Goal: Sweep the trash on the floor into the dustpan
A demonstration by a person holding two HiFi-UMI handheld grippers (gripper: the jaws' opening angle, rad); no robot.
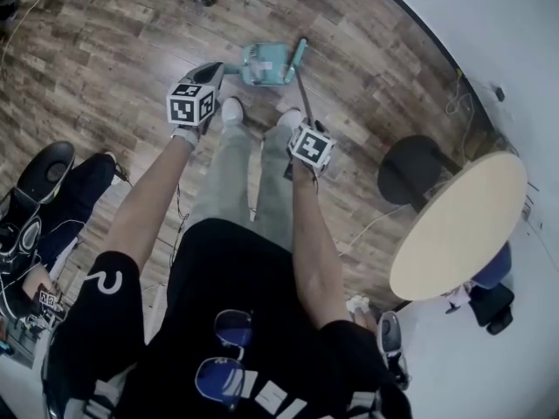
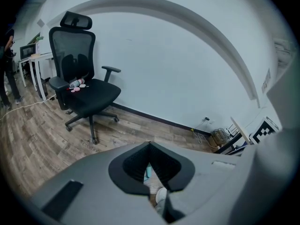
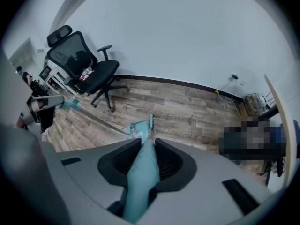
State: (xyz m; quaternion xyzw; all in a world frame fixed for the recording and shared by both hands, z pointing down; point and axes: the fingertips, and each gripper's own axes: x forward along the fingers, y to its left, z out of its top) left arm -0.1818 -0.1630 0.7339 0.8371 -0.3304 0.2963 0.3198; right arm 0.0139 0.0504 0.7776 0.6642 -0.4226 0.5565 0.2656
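So the person is standing on the wood floor [image 1: 105, 42] with a tool in each claw. The right gripper [image 3: 144, 162] is clamped tight on the teal grip of the broom handle [image 3: 139, 182], pads pressed against both sides of it. In the head view the thin dark shaft runs from there down to the broom head [image 1: 300, 55], which stands right against the right side of the dustpan [image 1: 262, 64]. The dustpan sits flat on the floor just ahead of the person's white shoes [image 1: 231, 110], between the two grippers. The left gripper [image 2: 151, 165] has its jaws pulled almost together, with only a narrow slit where a teal sliver shows. The right gripper view has the teal end of the dustpan handle [image 3: 70, 104] sticking out of it, with a thin rod running down to the pan, so it's gripping that. There's something pale lying in the pan, too small to say what. Round the room: a black office chair [image 2: 84, 88] by the white wall with a bottle on its seat, a round table [image 1: 458, 225] on the person's right, and a dark stool [image 1: 410, 168] just beside it.
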